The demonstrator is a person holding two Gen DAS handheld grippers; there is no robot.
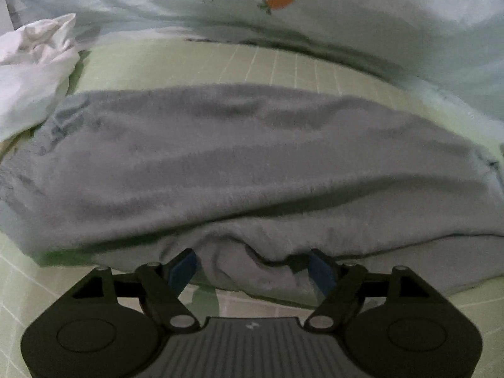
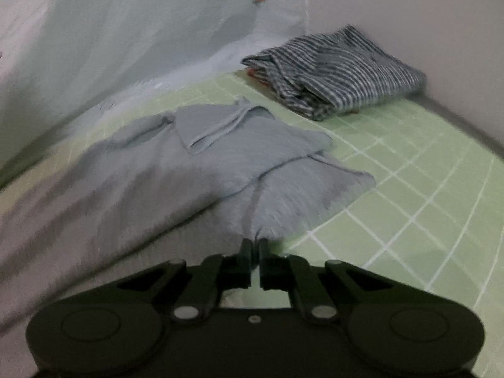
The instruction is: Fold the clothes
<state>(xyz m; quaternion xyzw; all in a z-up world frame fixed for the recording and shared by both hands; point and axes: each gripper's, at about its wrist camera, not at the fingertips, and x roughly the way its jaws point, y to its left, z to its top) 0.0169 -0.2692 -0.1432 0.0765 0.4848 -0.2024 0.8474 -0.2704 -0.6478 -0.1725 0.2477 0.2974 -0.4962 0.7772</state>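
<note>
With the grey garment [image 1: 239,163] spread on the green sheet [image 2: 409,170], the right gripper [image 2: 255,245] pinches its near edge while the left gripper [image 1: 252,261], jaws apart around a near fold, should close squarely before lifting evenly.

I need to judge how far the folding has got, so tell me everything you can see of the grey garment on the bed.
The grey garment is soft, fuzzy-looking fabric, spread across the green checked sheet and partly folded, with a flap doubled over on top and a rumpled near edge. The right gripper is shut on its near edge. The left gripper is open, its blue-padded fingers straddling a bunched fold at the hem. Which kind of garment it is cannot be told.
</note>
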